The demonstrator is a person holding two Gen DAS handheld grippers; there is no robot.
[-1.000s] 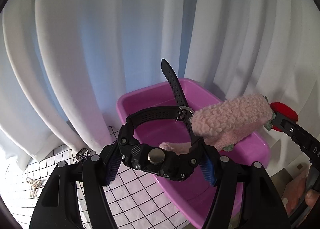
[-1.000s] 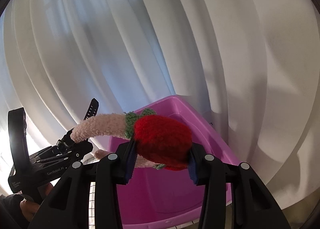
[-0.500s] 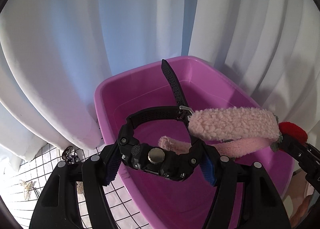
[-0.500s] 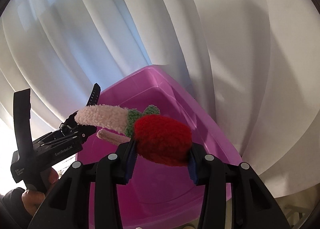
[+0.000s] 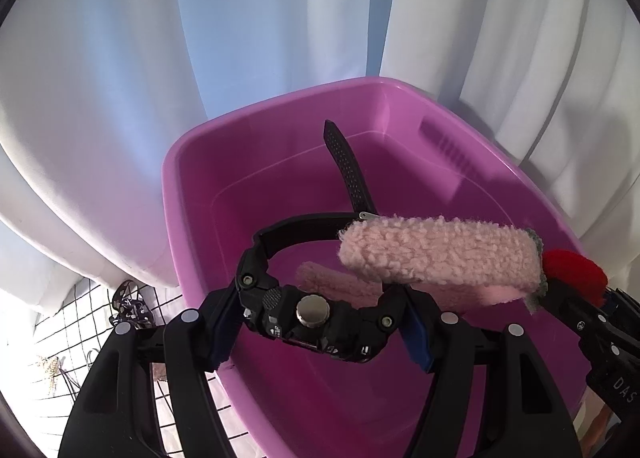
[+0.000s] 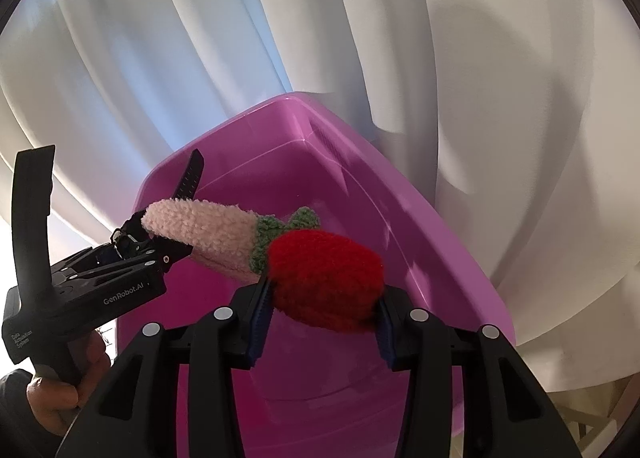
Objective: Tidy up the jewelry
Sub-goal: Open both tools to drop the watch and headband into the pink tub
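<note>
Pleated white curtain (image 5: 100, 98); glossy magenta tub (image 5: 192, 162); fuzzy pink band (image 5: 436, 254).

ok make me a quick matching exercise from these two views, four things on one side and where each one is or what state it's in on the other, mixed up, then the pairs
Things:
1. black watch
2. red strawberry end of the fuzzy pink band
3. purple plastic bin
4. hair clips

States:
A. lying on the grid-patterned surface, left of the bin
B. clamped in the right gripper
C. sitting below both grippers, nothing resting in the part that shows
D. clamped in the left gripper, strap sticking up

Pairs: 1-D, 2-B, 3-C, 4-A
</note>
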